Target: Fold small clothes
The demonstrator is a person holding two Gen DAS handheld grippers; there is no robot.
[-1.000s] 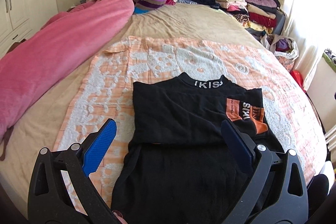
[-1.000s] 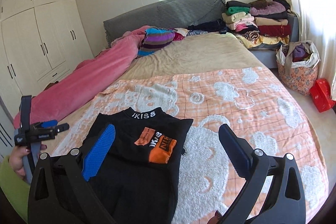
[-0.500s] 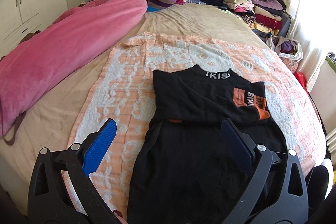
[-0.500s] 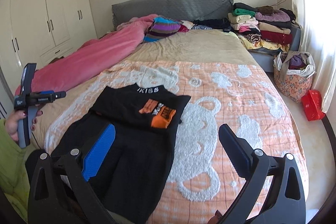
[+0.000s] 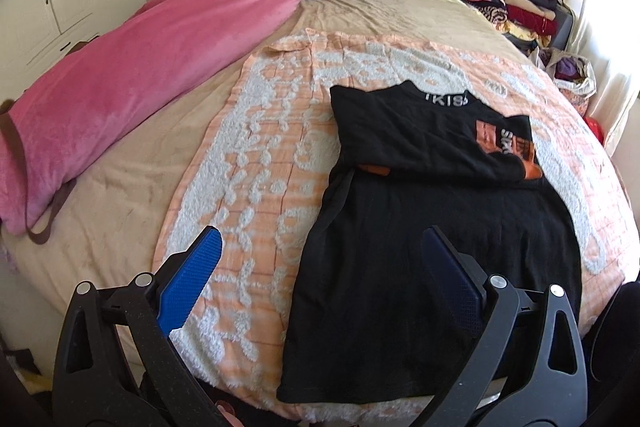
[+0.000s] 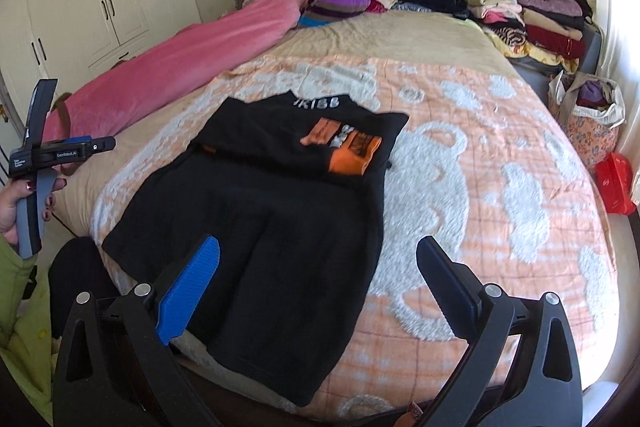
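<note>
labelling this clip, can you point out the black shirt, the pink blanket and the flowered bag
black shirt point(image 6: 280, 227): right wrist view, on its lower body panel.
pink blanket point(image 5: 160, 67): left wrist view, on the middle of the roll.
flowered bag point(image 6: 588, 139): right wrist view, on its patterned side.

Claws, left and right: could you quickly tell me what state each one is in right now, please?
Left claw: open, holding nothing, above the black shirt.
Right claw: open, holding nothing.

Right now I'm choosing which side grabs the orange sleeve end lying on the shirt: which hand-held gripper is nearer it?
Right. The right hand-held gripper hangs open over the hem, below the sleeve; the left is off the bed's left side.
</note>
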